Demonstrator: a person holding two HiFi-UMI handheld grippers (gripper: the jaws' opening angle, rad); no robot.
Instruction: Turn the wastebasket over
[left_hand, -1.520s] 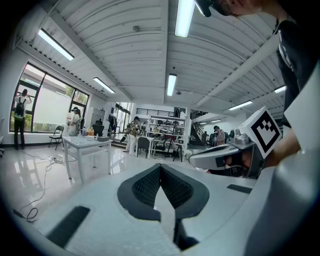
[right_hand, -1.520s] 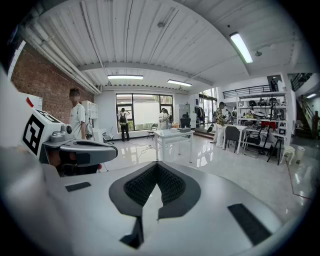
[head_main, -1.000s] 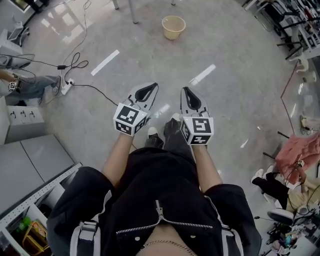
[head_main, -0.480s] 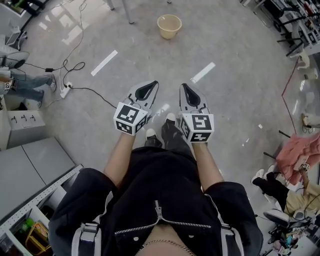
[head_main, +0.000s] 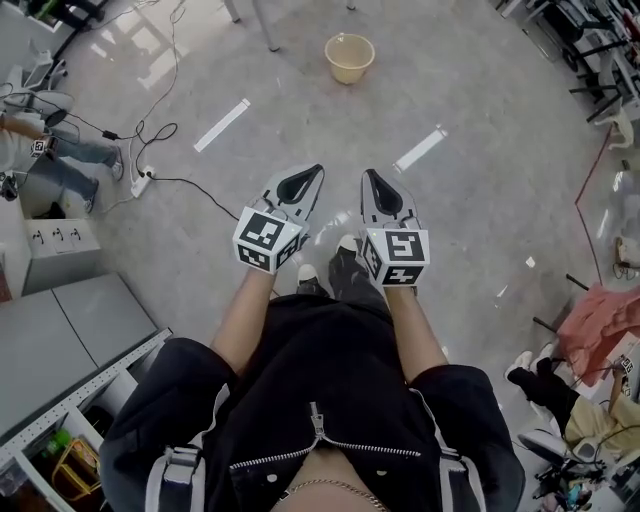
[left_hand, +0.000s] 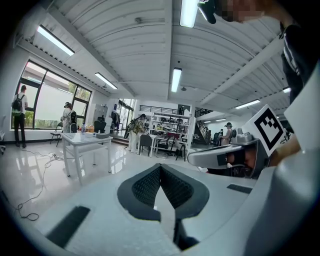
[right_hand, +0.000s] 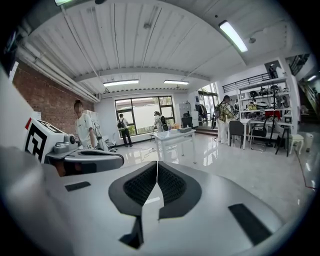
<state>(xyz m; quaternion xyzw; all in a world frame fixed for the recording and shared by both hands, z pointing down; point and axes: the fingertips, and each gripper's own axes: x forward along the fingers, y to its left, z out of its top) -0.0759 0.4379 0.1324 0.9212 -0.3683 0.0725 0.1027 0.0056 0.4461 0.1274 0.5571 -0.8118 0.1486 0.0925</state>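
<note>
A beige wastebasket (head_main: 350, 57) stands upright on the grey floor, far ahead near the top of the head view. My left gripper (head_main: 316, 170) and right gripper (head_main: 368, 176) are held side by side at waist height, well short of it, both shut and empty. In the left gripper view the dark pads (left_hand: 160, 166) meet at the tips; the right gripper's body (left_hand: 225, 156) shows at that view's right. The right gripper view shows its pads (right_hand: 157, 164) closed too, with the left gripper's body (right_hand: 82, 159) at its left. The wastebasket is hidden in both gripper views.
White table legs (head_main: 268, 28) stand left of the wastebasket. White tape strips (head_main: 222, 125) (head_main: 420, 148) mark the floor. A power strip and black cables (head_main: 150, 160) lie at the left beside a seated person's legs (head_main: 70, 160). Grey cabinets (head_main: 60, 330) are at the lower left, pink cloth (head_main: 600, 320) at the right.
The whole view has shifted slightly as the person walks forward; both grippers keep the same pose, shut and side by side. The wastebasket stays upright far ahead.
</note>
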